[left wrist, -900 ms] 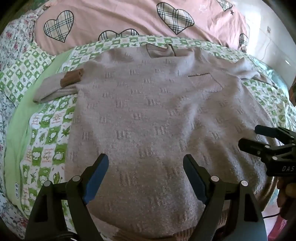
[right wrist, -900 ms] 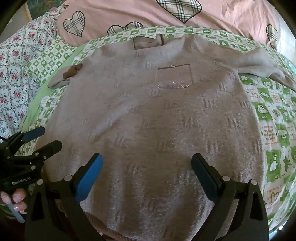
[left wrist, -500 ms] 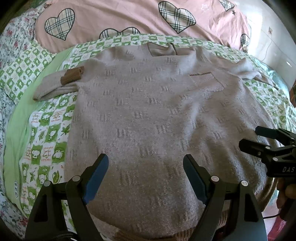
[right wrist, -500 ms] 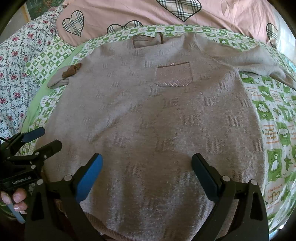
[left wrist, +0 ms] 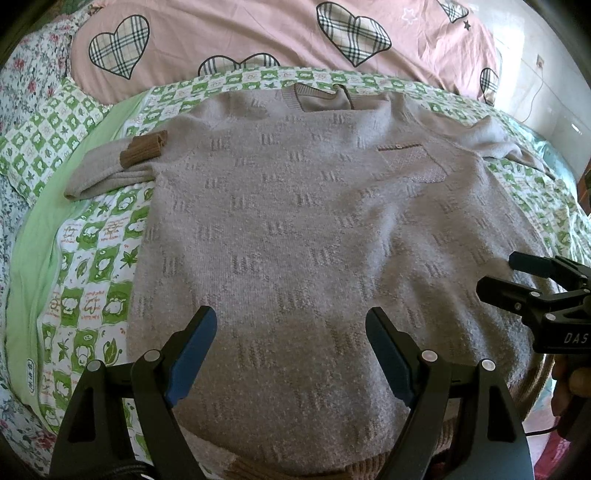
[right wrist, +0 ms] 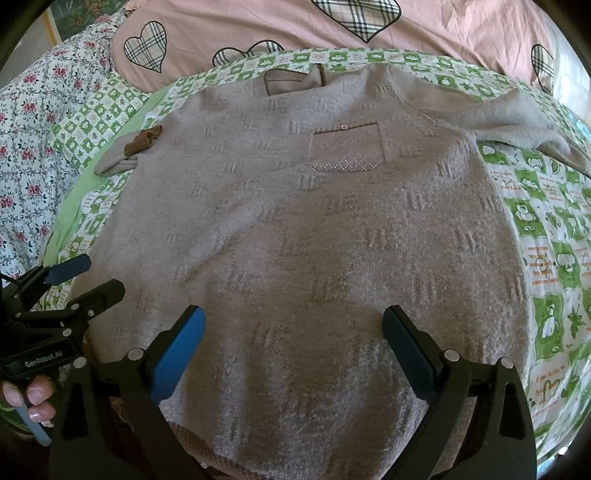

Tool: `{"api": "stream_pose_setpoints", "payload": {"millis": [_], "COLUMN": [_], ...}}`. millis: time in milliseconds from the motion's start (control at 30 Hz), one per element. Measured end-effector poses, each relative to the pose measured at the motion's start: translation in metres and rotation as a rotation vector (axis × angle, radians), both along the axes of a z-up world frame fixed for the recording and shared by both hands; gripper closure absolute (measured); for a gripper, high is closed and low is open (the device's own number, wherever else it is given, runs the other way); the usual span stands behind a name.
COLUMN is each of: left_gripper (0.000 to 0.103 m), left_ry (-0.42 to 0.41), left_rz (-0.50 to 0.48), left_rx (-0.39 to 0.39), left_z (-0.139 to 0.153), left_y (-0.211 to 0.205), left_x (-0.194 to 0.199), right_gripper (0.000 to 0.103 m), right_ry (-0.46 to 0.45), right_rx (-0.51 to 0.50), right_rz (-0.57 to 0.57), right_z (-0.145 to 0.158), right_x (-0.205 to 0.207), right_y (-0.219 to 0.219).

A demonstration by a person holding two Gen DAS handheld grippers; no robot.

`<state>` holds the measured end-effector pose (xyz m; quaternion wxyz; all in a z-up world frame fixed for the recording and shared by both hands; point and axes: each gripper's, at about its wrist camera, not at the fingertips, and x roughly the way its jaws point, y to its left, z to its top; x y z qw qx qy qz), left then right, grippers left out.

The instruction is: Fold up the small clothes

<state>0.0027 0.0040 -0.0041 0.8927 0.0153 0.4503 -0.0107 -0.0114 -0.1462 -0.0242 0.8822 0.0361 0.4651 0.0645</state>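
Observation:
A grey-brown knit sweater [left wrist: 314, 229] lies flat, front up, on the bed; it also shows in the right wrist view [right wrist: 314, 229]. Its chest pocket [right wrist: 347, 147] faces up. The left sleeve is folded back, its brown cuff [left wrist: 142, 150] by the shoulder. The right sleeve [right wrist: 517, 125] stretches out to the right. My left gripper [left wrist: 291, 332] is open and empty above the lower hem, left of middle. My right gripper [right wrist: 293, 332] is open and empty above the hem, right of middle. Each gripper shows in the other's view: the right one [left wrist: 513, 273], the left one [right wrist: 92, 273].
The sweater rests on a green-and-white checked quilt [left wrist: 92, 258]. A pink duvet with plaid hearts [left wrist: 258, 33] lies behind the collar. A floral sheet [right wrist: 26, 147] covers the left side. The bed's near edge runs under the hem.
Both views have shifted slightly, so the sweater sits a little lower in the frame. Both grippers stay open and empty; the sweater has not moved.

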Motion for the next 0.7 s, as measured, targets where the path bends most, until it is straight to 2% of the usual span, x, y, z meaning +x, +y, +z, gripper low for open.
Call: {"api": "stream_pose_setpoints", "payload": {"millis": [700], "left_gripper": [0.02], "left_ry": [0.008], "left_rz": [0.001], "left_rx": [0.001], "left_z": [-0.0016], "left_y": [-0.0005], "left_x": [-0.0002], "right_gripper": [0.006], "right_ry": [0.007], "right_rx": [0.009], "right_rz": [-0.004], "right_z": [0.0017], "right_x": [-0.002], "right_y": [0.0046]}}
